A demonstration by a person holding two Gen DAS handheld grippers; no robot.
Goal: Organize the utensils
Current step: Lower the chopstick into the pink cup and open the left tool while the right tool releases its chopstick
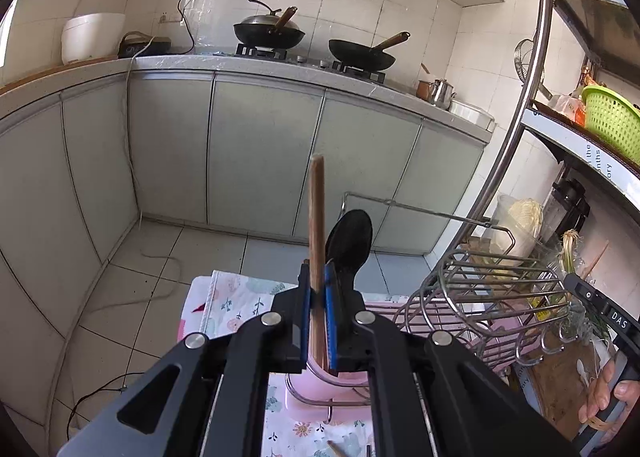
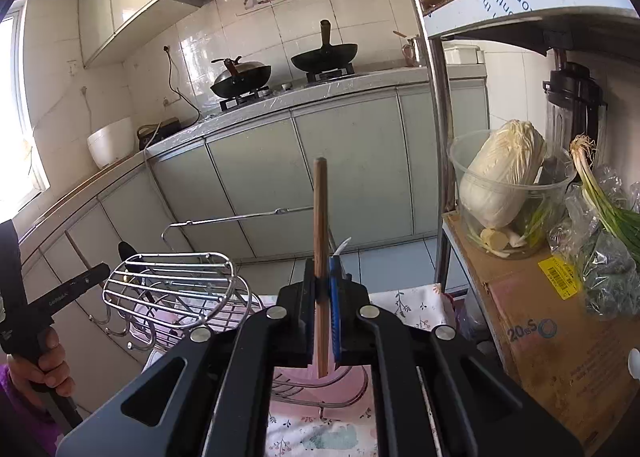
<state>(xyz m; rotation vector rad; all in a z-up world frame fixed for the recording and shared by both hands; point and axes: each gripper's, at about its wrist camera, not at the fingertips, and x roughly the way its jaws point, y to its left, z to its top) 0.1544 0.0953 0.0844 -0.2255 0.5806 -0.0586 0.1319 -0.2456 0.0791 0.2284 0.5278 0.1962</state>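
Observation:
In the left wrist view my left gripper (image 1: 317, 289) is shut on an upright wooden chopstick (image 1: 317, 225), whose lower end reaches into a pink holder cup (image 1: 348, 377) set in a wire ring. A black spoon (image 1: 349, 241) stands just behind the fingers. My right gripper (image 2: 322, 281) is also shut on an upright wooden chopstick (image 2: 320, 225), its lower tip just above the pink holder cup (image 2: 308, 381). A white utensil tip (image 2: 342, 247) pokes up behind the right finger. The wire dish rack (image 1: 492, 289) (image 2: 176, 285) stands between the two grippers.
A floral cloth (image 1: 240, 305) covers the small table. A metal shelf post (image 2: 436, 117) rises at the right, with a cabbage in a clear bowl (image 2: 504, 185) on a cardboard box (image 2: 540, 329). Cabinets and a counter with two woks (image 1: 268, 33) lie ahead.

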